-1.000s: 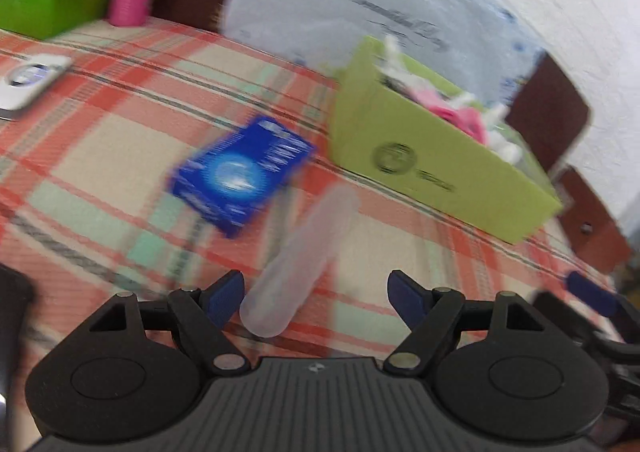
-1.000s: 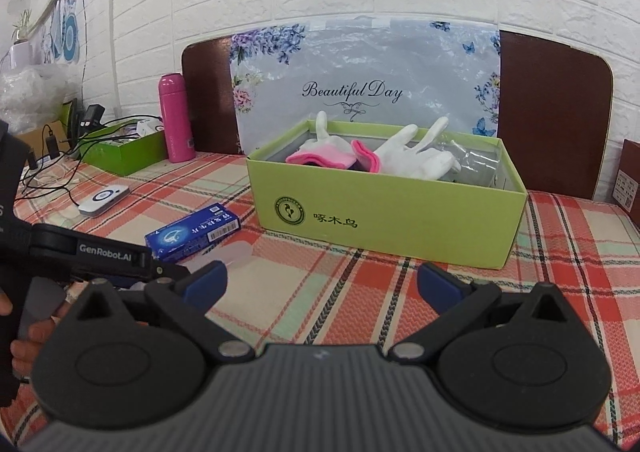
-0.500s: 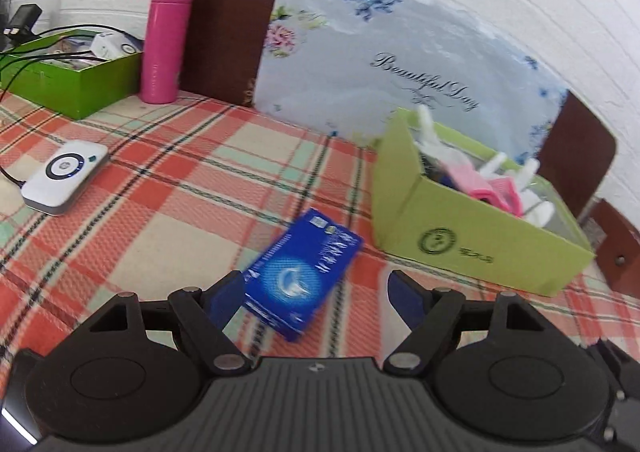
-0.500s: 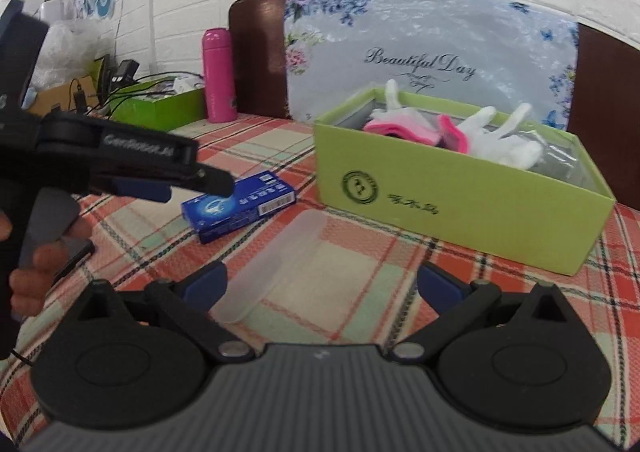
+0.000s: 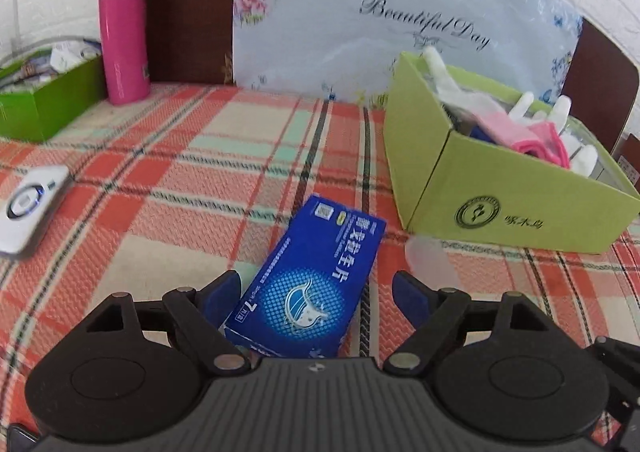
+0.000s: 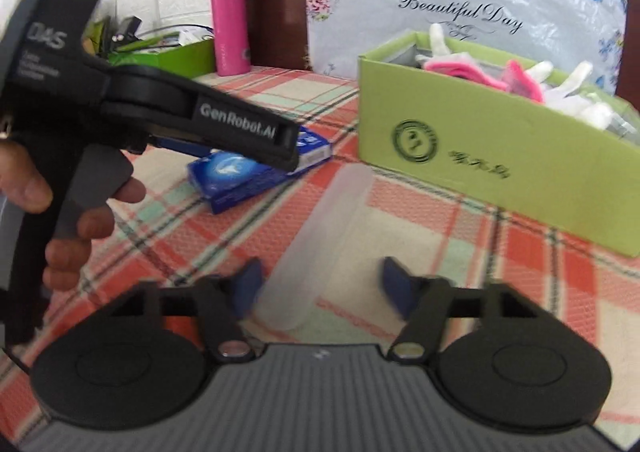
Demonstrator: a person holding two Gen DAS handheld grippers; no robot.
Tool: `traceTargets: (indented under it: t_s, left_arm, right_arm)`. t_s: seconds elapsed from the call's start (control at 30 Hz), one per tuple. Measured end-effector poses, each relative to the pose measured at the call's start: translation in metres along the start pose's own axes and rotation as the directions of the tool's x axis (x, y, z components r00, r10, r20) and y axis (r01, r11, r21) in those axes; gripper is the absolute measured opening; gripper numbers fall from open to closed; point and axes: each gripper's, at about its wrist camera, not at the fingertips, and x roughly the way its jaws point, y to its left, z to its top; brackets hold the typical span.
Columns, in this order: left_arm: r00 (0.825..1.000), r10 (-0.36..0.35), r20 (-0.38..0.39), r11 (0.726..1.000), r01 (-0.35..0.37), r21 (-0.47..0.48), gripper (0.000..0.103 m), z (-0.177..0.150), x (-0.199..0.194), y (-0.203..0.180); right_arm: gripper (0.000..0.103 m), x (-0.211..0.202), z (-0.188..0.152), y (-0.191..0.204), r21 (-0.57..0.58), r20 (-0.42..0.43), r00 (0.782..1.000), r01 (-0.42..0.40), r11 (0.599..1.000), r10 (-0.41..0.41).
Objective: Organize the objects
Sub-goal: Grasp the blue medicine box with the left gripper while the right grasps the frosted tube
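as jaws close, blurred tube (image 6: 320, 252) between

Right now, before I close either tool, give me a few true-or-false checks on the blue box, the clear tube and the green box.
1. The blue box lies flat between the left tool's open jaws. True.
2. The frosted clear tube stands upright inside the light green box. False: it lies on the tablecloth, between the right tool's jaws, which have just been closing.
3. Gloves are in the light green box. True.
4. The pink bottle lies on its side. False: it stands upright.
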Motion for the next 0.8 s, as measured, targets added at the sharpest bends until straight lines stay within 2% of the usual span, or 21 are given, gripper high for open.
traceTargets:
  t_s: [0.03, 0.07, 0.13, 0.2, 0.3, 0.6, 0.8]
  left_arm:
    - [1.000, -0.006, -0.016, 1.000, 0.006, -0.016, 0.086, -0.001, 0.003, 0.001]
    - [1.000, 0.000, 0.001, 1.000, 0.000, -0.011, 0.086, -0.003, 0.002, -0.001]
    - [1.000, -0.005, 0.001, 1.000, 0.005, 0.014, 0.085, -0.006, 0.002, -0.005]
    - [1.000, 0.012, 0.001, 0.998, -0.012, 0.061, 0.077, -0.010, 0.001, -0.012]
    - [1.000, 0.013, -0.005, 0.989, -0.012, 0.144, 0.059, -0.015, -0.003, -0.024]
    - [0.994, -0.089, -0.063, 0.972, 0.101, 0.210, 0.059, -0.032, -0.023, -0.063]
    - [0.997, -0.054, -0.058, 0.978, 0.065, 0.201, 0.064, -0.034, -0.018, -0.076]
  right_arm:
    - [0.034, -0.002, 0.000, -0.004, -0.003, -0.001, 1.000, 0.008, 1.000, -0.008]
    - [0.028, -0.004, -0.001, -0.009, 0.002, -0.004, 1.000, 0.006, 1.000, -0.006]
    - [0.027, -0.011, -0.005, -0.020, 0.011, -0.005, 1.000, 0.012, 1.000, -0.012]
    - [0.027, -0.021, -0.011, -0.032, 0.012, -0.004, 1.000, 0.027, 1.000, -0.027]
    - [0.027, -0.038, -0.024, -0.048, -0.002, -0.002, 0.998, 0.059, 0.998, -0.059]
    - [0.027, -0.089, -0.062, -0.098, 0.066, -0.015, 0.992, 0.127, 0.990, -0.126]
    - [0.031, -0.099, -0.066, -0.105, 0.069, -0.012, 0.989, 0.147, 0.987, -0.146]
